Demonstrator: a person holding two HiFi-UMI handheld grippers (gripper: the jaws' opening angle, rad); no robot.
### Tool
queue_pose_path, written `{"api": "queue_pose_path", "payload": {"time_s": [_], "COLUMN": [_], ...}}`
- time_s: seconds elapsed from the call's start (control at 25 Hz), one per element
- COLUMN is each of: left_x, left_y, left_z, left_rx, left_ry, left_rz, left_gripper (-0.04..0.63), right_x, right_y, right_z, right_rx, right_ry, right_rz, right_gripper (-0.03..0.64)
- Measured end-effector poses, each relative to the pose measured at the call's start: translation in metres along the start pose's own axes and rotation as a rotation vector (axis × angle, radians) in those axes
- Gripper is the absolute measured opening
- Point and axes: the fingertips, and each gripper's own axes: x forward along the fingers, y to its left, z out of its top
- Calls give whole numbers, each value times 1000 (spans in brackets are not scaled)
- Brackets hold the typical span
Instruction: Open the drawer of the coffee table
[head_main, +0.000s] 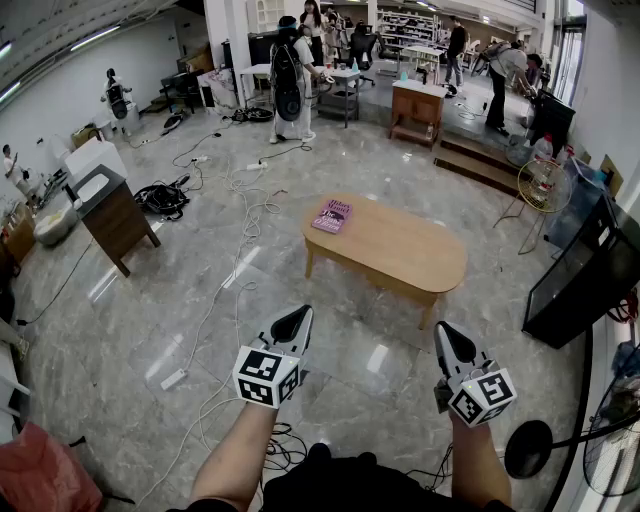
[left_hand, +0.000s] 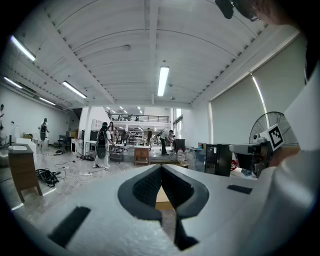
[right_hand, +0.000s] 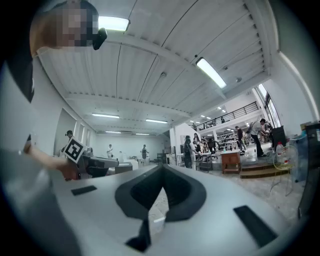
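A low oval wooden coffee table (head_main: 400, 252) stands on the glossy floor in the middle of the head view, with a purple book (head_main: 332, 216) on its left end. No drawer front shows from here. My left gripper (head_main: 297, 322) is held in the air well short of the table, shut and empty. Off to the right, my right gripper (head_main: 448, 338) is shut too, with nothing in it. In the left gripper view a sliver of the table top (left_hand: 162, 200) shows past the closed left gripper (left_hand: 161, 168). The right gripper (right_hand: 162, 170) in its own view points level into the hall.
Cables (head_main: 235, 215) trail over the floor left of the table. A dark cabinet (head_main: 112, 212) stands at the left, a black case (head_main: 585, 280) and a floor fan (head_main: 545, 185) at the right. Several people stand at the far end of the hall.
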Motion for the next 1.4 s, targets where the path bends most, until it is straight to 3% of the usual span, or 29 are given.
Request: {"api": "queue_pose_path", "payload": {"time_s": [0.44,0.64,0.96,1.16,1.4], "left_x": [-18,-43,-62,-71,-67], "left_y": [31,62,89,102,115], "left_z": [-13,-31,-36,-38,-40], "left_rx": [-11,-42,-26,-35,-54], "left_ry": [7,21,26,23,15], "left_rz": [18,55,30,36,52], "left_gripper": [8,8,8,8,8], "right_x": [24,37,62,62,77], "right_y": [41,60,97,100,92], "right_z": [-10,-15,-4,-22,-28], "right_rx": [-12,44,54,2,13], "right_ry": [13,24,-8,57,72], "right_rz": [33,12,12,-21,-18], "right_gripper": [2,3,5,5,5]}}
